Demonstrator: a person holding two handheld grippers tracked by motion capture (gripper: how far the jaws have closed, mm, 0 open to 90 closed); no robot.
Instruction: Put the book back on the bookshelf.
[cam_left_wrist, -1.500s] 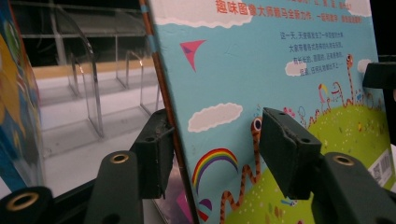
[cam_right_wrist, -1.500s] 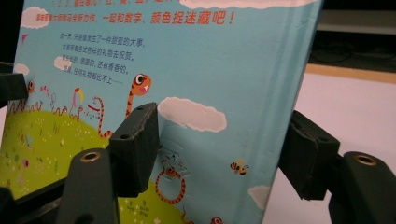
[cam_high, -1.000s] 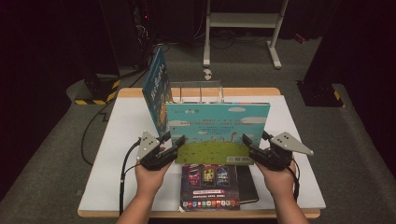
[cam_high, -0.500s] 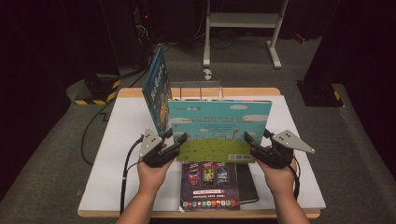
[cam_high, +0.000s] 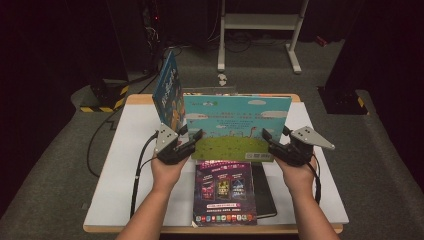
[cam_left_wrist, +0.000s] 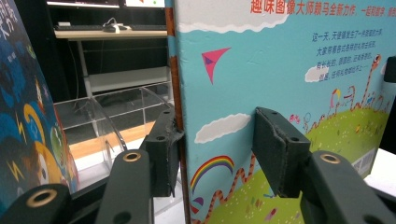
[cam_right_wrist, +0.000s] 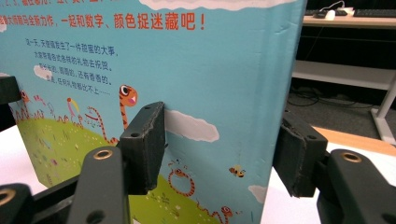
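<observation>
A tall picture book (cam_high: 235, 125) with a sky-blue and green cover stands upright over the white table (cam_high: 125, 165), held at both side edges. My left gripper (cam_high: 192, 137) is shut on its left edge by the spine. In the left gripper view (cam_left_wrist: 217, 135) one pad sits behind the spine and the other lies against the cover (cam_left_wrist: 280, 70). My right gripper (cam_high: 272, 140) is shut on the right edge. In the right gripper view (cam_right_wrist: 224, 130) one pad presses the cover (cam_right_wrist: 187, 70) and the other sits behind the thick edge.
A second, dark blue book (cam_high: 167, 92) stands on edge at the back left beside a clear acrylic holder (cam_high: 210, 91). A purple-covered book (cam_high: 225, 192) lies flat at the front on a black book (cam_high: 264, 192). A white stand (cam_high: 260, 25) is on the floor beyond.
Both grippers have carried the picture book away from the person, toward the acrylic holder, and slightly up. Both grips look the same.
</observation>
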